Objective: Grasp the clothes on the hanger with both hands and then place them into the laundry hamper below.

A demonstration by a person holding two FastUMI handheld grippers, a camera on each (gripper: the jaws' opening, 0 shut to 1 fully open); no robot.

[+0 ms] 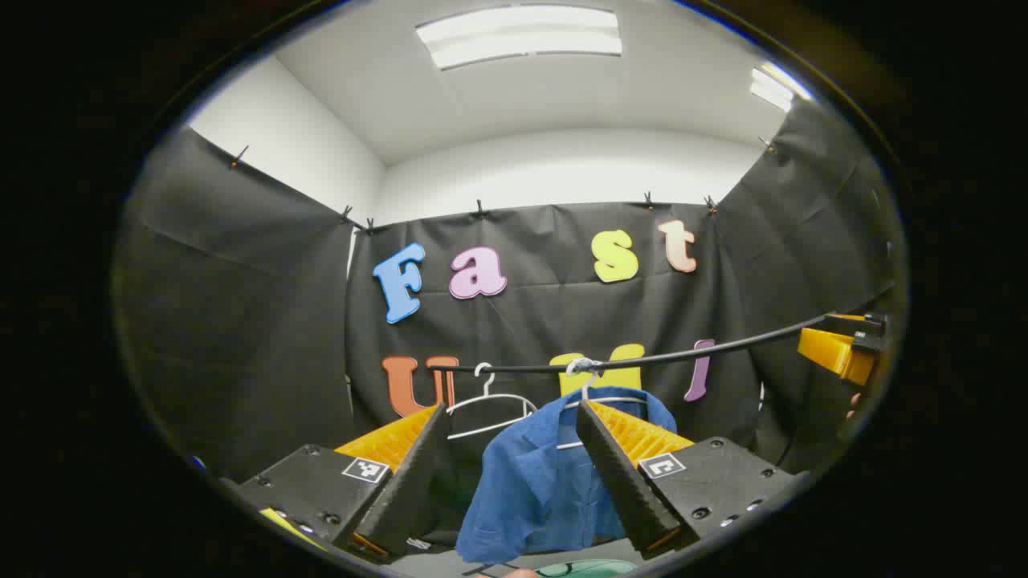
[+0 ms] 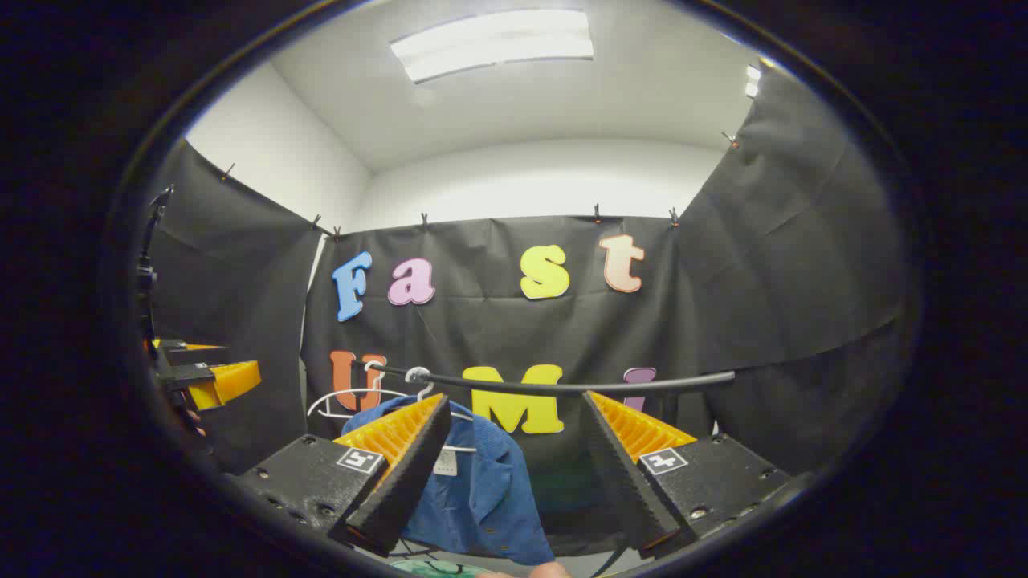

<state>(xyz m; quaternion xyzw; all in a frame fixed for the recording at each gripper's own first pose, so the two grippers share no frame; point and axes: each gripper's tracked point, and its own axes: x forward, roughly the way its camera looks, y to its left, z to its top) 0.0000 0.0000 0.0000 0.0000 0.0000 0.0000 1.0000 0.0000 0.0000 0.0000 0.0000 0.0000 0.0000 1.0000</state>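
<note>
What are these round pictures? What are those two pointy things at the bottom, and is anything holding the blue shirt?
Each round picture comes from a small camera that rides on a hand-held gripper, a tool with two fingers that a person carries, one in each hand. The pointy things are those fingers. The left gripper and the right gripper are both open and hold nothing yet. Ahead, a blue shirt hangs on a white hanger from a black rail. Beside it hangs an empty hanger. At the very bottom peeks a green rim, perhaps the hamper, though too little shows to be sure.
</note>
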